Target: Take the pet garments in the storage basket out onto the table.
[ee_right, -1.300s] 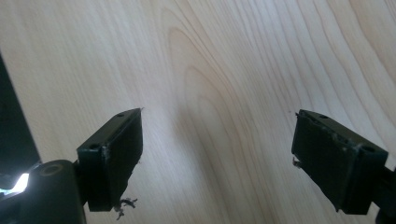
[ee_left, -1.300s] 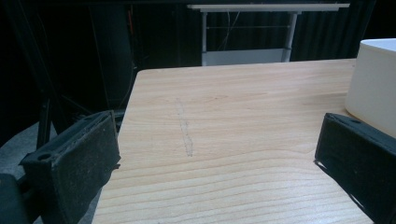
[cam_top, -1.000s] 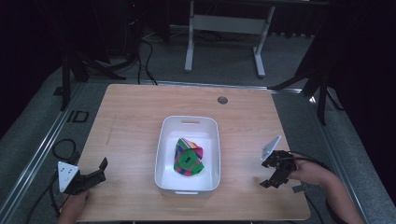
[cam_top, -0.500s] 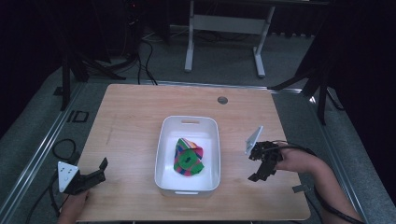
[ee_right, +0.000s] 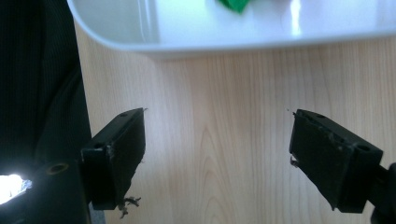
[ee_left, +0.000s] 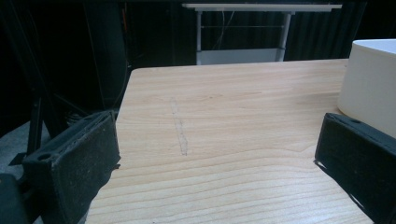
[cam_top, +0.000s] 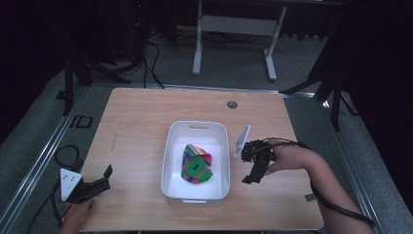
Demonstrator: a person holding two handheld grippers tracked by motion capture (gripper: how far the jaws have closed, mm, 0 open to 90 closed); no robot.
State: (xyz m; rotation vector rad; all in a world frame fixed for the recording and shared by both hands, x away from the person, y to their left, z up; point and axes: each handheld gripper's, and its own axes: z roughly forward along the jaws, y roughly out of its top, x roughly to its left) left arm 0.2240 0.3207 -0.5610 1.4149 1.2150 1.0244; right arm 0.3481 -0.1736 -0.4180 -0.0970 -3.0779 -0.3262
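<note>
Reaching toward the white bin (cam_top: 197, 127) with my right gripper (cam_top: 251, 176), I judge this to be the approach step, before any grasp. Its two black jaws stand wide apart and hold nothing; in the right gripper view bare wood lies between my fingers (ee_right: 119, 154), and the bin's rounded rim (ee_right: 224, 39) sits just ahead of them. The colourful cloth (cam_top: 196, 164) lies inside the bin, beyond my right fingertips and over the near wall; a scrap of its green (ee_right: 238, 4) peeks at the top of that view.

My left gripper (cam_top: 100, 181) rests low near the table's front corner, well apart from the bin. Its jaws too are spread wide and empty, with open tabletop between my left fingers (ee_left: 77, 168) and the bin's outer wall (ee_left: 369, 84) off to one side of them.

The next move, as I judge it, calls for lifting my right fingers over the rim, tipping them down into the bin, and closing on a raised fold of the cloth.

The bin is smooth, glossy plastic, rectangular with rounded corners and a slot handle at the far end. The cloth looks soft and crumpled, bunched into a peaked heap, striped in green, pink, orange and blue. The table (cam_top: 136, 122) is pale wood with fine straight grain. My jaw pads are matte black, blocky and slightly frayed at the edges
</note>
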